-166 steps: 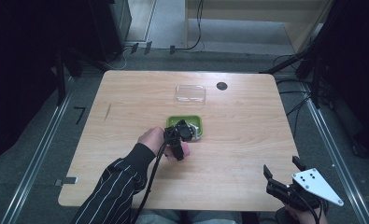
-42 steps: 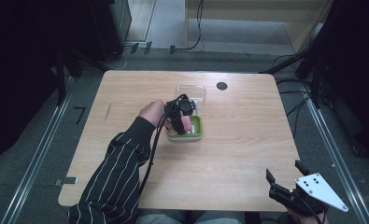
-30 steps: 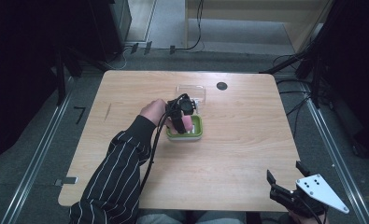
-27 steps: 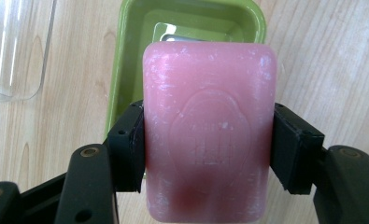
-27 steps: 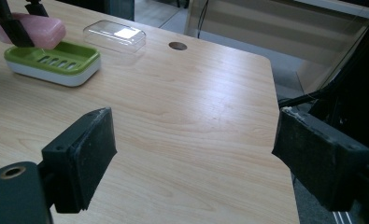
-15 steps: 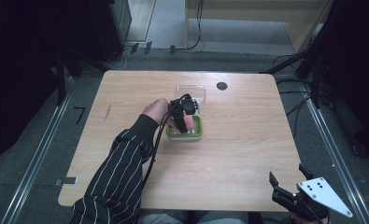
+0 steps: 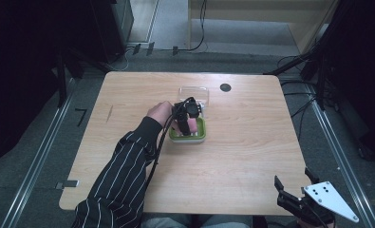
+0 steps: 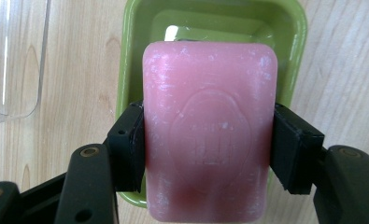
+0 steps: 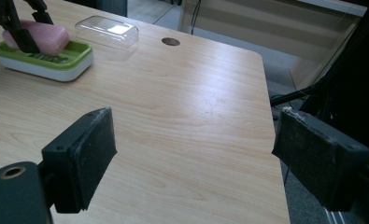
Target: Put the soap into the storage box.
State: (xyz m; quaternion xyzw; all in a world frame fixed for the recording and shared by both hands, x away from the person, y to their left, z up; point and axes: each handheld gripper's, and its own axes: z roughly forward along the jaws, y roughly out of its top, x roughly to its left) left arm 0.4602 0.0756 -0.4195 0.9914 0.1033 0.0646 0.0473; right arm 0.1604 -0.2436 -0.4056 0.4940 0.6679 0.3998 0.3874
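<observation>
Left gripper (image 8: 205, 158) clamps the pink soap bar (image 8: 208, 135) by its long sides, pads pressed on both. Bar hangs just over the green soap dish (image 8: 135, 51), table centre; from the right gripper view its low end looks near the dish grate, contact unclear. Clear plastic lid (image 7: 193, 91) just beside dish at 12 o'clock. Right gripper (image 9: 194, 156) jaws wide, nothing between them, at 5 o'clock off the table (image 7: 251, 142) corner.
</observation>
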